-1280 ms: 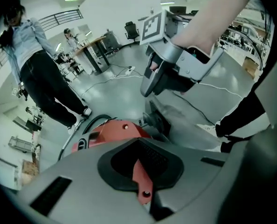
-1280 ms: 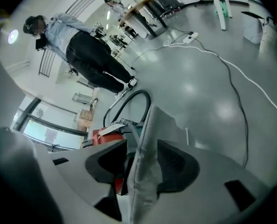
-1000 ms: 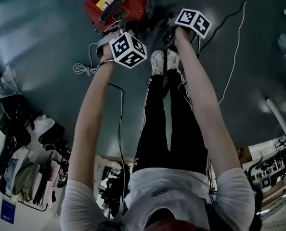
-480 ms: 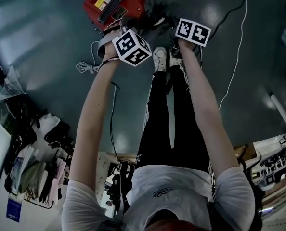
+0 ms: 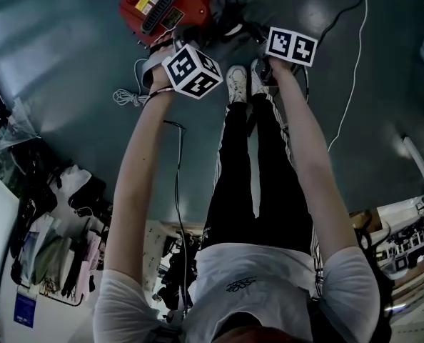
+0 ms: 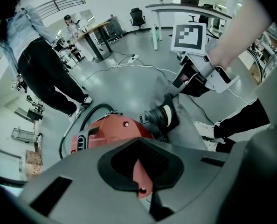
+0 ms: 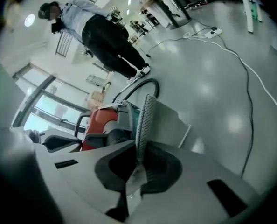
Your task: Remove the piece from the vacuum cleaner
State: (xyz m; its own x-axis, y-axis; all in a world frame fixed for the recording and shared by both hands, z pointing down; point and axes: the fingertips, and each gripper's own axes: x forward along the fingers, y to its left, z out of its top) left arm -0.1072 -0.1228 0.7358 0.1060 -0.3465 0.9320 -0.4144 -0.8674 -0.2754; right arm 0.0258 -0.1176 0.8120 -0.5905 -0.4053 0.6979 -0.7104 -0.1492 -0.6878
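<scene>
Red plastic formed the body of the vacuum cleaner (image 5: 165, 9), which lay on the grey floor (image 5: 69, 63) just ahead of the operator's shoes (image 5: 234, 84). The left tongs (image 6: 141, 174) were clamped narrow on a red lip of the vacuum cleaner's housing, apparently to steady it. The right tongs (image 7: 137, 167) were closed on the thin perforated edge of the piece (image 7: 145, 118), held edge-on at the end of the vacuum cleaner nearest the operator's feet. In the left gripper view the piece showed a dark round core with a pale ring, sitting against that end. Whether it had come fully free could not be determined.

Risks, as judgement only:
- The right grip took only a narrow margin of a thin edge, so a pull off the line of the seat could let the piece twist or slip out.
- The left hold was on a small lip, so a hard tug could drag the vacuum cleaner across the smooth floor instead of parting the two.
- The black hose (image 6: 89, 113) curled on the far side of the vacuum cleaner and a white cable (image 5: 351, 63) ran to its right. Either could snag a foot on a backward step.

A bystander (image 6: 40, 64) stood beyond the vacuum cleaner, well apart.
</scene>
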